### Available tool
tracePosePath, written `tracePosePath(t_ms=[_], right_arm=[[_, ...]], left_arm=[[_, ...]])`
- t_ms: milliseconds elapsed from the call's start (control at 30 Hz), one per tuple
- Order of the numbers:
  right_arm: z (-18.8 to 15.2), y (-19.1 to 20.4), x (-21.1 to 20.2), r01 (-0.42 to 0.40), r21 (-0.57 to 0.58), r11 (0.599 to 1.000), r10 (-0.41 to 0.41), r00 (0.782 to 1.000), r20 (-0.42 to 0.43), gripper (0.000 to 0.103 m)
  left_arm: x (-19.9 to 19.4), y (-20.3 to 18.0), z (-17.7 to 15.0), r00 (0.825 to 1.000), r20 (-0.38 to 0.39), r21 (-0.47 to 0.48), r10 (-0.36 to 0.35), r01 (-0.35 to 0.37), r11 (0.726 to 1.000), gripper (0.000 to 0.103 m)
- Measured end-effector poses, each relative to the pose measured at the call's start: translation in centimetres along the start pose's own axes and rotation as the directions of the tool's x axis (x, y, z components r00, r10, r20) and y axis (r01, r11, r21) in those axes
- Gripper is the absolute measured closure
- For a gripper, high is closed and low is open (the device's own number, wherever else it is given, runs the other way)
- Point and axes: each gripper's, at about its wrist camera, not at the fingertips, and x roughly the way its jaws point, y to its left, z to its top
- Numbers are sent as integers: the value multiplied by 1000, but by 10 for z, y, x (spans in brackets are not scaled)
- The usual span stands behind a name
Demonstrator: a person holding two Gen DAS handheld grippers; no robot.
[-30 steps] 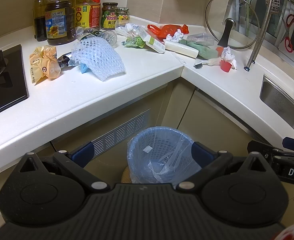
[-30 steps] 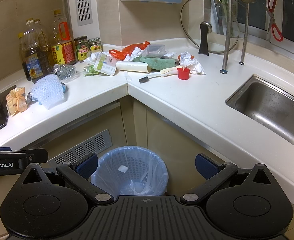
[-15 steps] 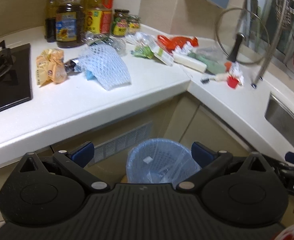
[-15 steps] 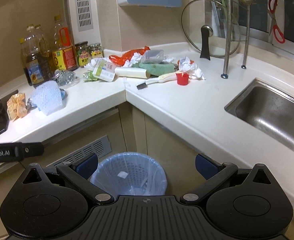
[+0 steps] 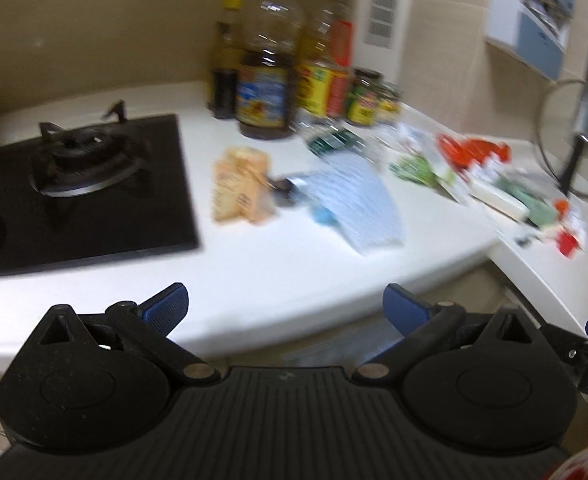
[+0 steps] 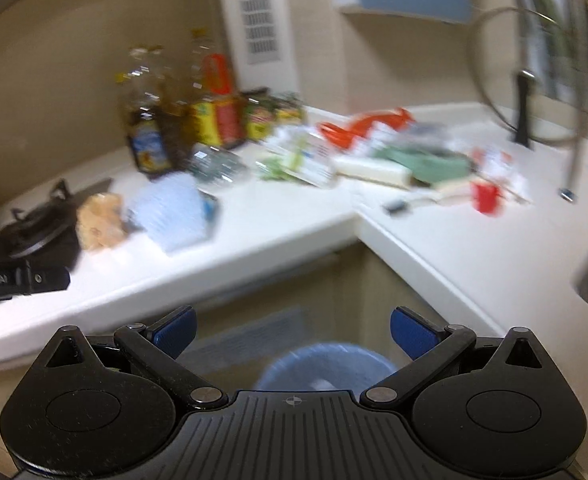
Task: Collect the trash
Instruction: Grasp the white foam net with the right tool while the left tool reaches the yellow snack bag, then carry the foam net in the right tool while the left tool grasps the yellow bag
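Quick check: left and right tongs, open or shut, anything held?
Left tongs: open, empty, over the counter edge.
Right tongs: open, empty, above the bin.

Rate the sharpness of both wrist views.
Left wrist view: the countertop litter smears sideways, worst toward the right edge; the stove burner and the open left tongs stay crisper. Right wrist view: bottles and bin are ghosted; the open right tongs stay sharp.

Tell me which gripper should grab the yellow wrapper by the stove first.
Left. The left gripper, open and empty, already faces the yellow wrapper across the countertop. The right gripper, also open, hangs over the trash bin.
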Motion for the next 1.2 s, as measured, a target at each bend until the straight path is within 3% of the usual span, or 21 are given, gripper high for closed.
tracePosePath(t_ms=[233,333,400,533,600,733,767,1133,1200], right_arm=[[49,45,67,-96,-95,991,100,994,34,1],[65,64,100,-107,-150,983,113,993,26,1],[72,76,125,-123,-170,978,124,992,0,11],[75,90,167,-142,-196,970,131,989,-67,19],[74,92,179,-147,-204,968,129,987,-98,32],[68,90,181,-161,-220,962,137,983,-121,72],[67,90,179,-169,-229,959,144,982,-123,88],[78,64,142,-199,-257,946,190,980,-58,91],[79,53,139,-187,-243,952,179,982,-56,91]], left_arm=[[46,40,40,999,41,-11,13,-12,1000,1],[65,51,53,998,56,27,11,-12,1000,0],[77,60,61,999,46,36,-8,6,999,0],[99,70,70,999,3,44,-35,34,998,1],[108,74,71,999,-14,34,-46,47,998,1],[119,76,73,997,-24,31,-71,71,997,1],[121,75,73,997,-25,31,-72,73,997,3],[138,48,77,999,-28,79,-39,41,996,27],[143,42,76,999,-41,92,-22,26,995,42]])
